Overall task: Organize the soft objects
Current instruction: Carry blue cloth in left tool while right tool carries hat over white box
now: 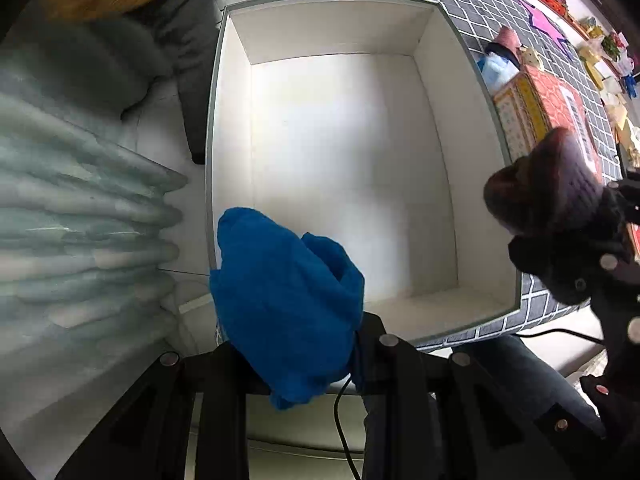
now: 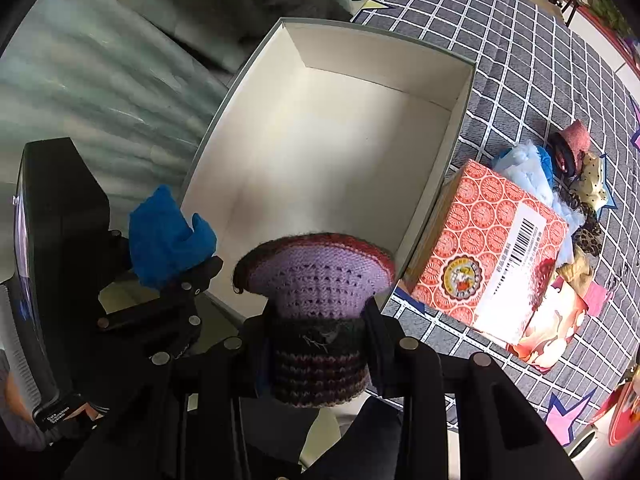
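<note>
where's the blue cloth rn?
Blue cloth is clamped in the left gripper, hanging over the near-left corner of the white box.

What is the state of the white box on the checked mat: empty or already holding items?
Empty. The white box shows only its bare floor in both views; the blue cloth and knitted piece are above its near rim, gripped.
</note>
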`<action>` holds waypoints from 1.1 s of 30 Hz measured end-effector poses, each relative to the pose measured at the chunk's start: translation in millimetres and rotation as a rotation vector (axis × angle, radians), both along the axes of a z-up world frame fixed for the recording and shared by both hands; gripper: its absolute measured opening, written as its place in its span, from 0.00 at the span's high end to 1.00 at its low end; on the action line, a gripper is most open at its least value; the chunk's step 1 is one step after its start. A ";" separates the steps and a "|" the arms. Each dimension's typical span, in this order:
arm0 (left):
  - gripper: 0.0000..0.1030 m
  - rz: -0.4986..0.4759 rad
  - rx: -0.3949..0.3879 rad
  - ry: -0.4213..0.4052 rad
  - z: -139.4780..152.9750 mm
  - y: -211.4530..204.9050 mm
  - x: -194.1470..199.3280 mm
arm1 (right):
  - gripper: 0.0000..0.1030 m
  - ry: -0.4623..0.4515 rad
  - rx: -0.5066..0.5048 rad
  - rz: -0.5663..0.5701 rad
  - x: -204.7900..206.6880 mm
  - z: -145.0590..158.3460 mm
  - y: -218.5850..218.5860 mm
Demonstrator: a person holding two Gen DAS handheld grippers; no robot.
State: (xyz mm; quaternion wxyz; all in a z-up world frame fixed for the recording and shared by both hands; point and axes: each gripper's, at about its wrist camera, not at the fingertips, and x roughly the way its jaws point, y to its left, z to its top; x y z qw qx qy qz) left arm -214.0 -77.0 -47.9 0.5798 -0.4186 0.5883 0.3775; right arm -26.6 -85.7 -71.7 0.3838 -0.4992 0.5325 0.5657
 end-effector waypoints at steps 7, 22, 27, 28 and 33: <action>0.73 0.003 0.002 0.021 -7.0 6.6 4.1 | 0.64 -0.019 -0.011 0.030 -6.2 -1.9 8.2; 0.73 0.013 -0.034 0.028 -18.5 13.9 10.4 | 0.64 -0.032 -0.041 0.054 -4.1 -11.9 13.5; 0.73 0.014 -0.037 0.033 -19.4 16.9 12.4 | 0.64 -0.031 -0.048 0.056 -3.0 -17.6 18.8; 0.73 0.015 -0.038 0.035 -20.0 16.9 12.7 | 0.64 -0.031 -0.048 0.057 -3.2 -18.2 19.6; 0.73 0.017 -0.043 0.041 -21.5 18.2 14.7 | 0.64 -0.031 -0.049 0.061 -2.6 -21.1 21.8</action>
